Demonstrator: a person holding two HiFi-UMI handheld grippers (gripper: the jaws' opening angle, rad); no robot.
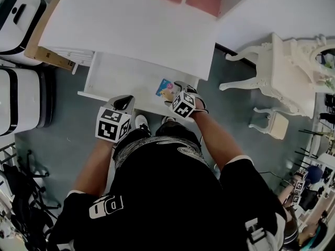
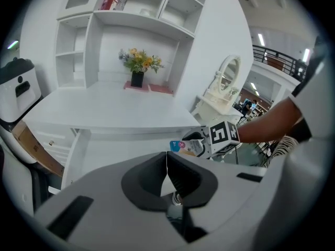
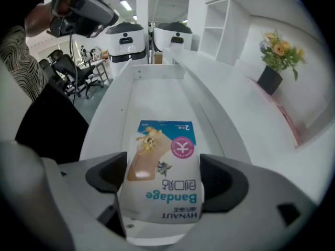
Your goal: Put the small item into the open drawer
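The right gripper [image 3: 162, 192] pinches the bandage packet [image 3: 162, 171] over the open drawer [image 1: 112, 75], likely for release; the left gripper [image 2: 166, 179], jaws pressed together, waits empty.

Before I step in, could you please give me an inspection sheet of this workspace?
Surface: white desk, front of the top bare; its drawer stands open.
Job's things: bandage packet held over the drawer, not yet released.
Clutter: flowers in a dark vase and a pink mat at the back of the desk.
Grippers: right gripper, jaws shut on the bandage packet; left gripper, jaws together with nothing between them, near the drawer's front edge.
Cables: nothing seen.
Surroundings: white machines and a cardboard box to the left; white dressing table and stool to the right.
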